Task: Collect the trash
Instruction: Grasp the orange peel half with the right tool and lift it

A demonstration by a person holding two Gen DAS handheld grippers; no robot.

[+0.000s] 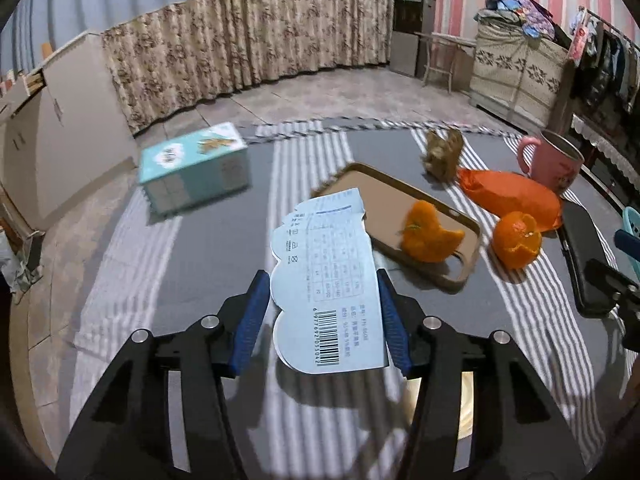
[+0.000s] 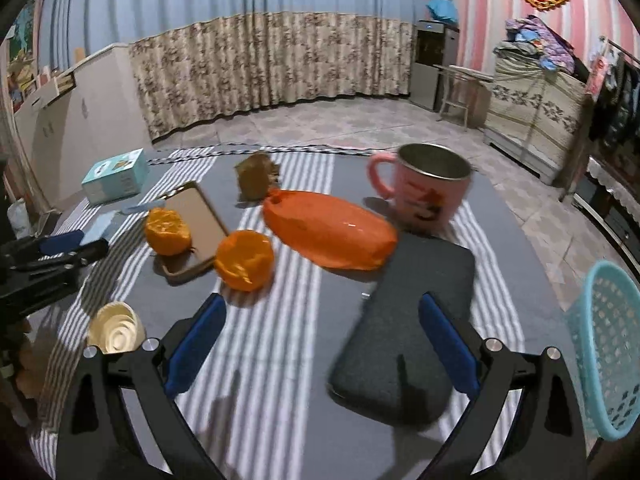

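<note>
**Paper tag sits between the left gripper's blue pads**

Paper tag (image 1: 326,280), pale blue with a barcode and a printed table, lies lengthwise between the fingers of the left gripper (image 1: 323,322). Its right edge touches the right pad; a thin gap shows at the left pad, so whether the grip is firm cannot be told. No earlier view is available to compare.

Ahead and to the right of that gripper lies a brown phone case (image 1: 404,216) with a piece of orange peel (image 1: 430,236) on it. A second orange peel (image 1: 516,240) rests just beside the case, on the striped tablecloth (image 1: 304,152). Further right are an orange plastic bag (image 1: 508,194) and a pink mug (image 1: 554,164). A teal box (image 1: 196,168) stands ahead to the left.

The right gripper (image 2: 322,338) hangs released, jaws wide, nothing between them. A dark grey pouch (image 2: 404,332) lies under its right finger, and a turquoise basket (image 2: 608,356) stands at its far right.
</note>
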